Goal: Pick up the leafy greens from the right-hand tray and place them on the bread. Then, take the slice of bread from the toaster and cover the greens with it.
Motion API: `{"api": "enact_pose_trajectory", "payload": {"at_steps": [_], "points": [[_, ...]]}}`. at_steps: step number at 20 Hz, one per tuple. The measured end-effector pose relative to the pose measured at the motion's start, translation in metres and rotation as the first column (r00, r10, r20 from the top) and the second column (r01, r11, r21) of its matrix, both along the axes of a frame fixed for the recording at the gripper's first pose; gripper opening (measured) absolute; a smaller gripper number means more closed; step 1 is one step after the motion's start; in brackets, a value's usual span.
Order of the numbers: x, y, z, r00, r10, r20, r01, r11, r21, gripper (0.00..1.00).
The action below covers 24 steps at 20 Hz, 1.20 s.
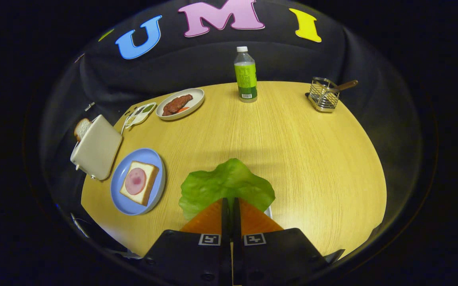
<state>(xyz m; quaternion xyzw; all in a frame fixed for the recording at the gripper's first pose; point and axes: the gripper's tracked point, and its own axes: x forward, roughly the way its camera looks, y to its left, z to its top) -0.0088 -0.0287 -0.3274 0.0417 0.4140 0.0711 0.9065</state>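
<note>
1. My gripper was clamped on the lettuce leaf, fingers nearly together.
2. The leaf hung above the wooden table, right of the blue plate holding ham-topped bread.

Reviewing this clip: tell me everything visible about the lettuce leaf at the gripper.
The lettuce leaf is one bright green leaf with a ruffled, wavy edge and pale veins, looking like a plastic prop. It spreads out fan-like just ahead of the gripper, whose two fingers are closed together on its near edge. It sits over the wooden table, right of the blue plate holding bread.
</note>
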Motion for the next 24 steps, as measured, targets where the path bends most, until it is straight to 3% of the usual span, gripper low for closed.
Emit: {"api": "enact_pose_trajectory", "payload": {"at_steps": [5,11,24], "points": [[0.006,0.018,0.045,0.997,0.016,0.075,-0.016,1.0,-0.001,0.06],[0.014,0.068,0.086,0.988,0.081,0.135,-0.085,0.996,0.026,0.06],[0.011,0.195,0.052,0.957,0.282,0.069,-0.285,0.958,0.037,0.06]]}}
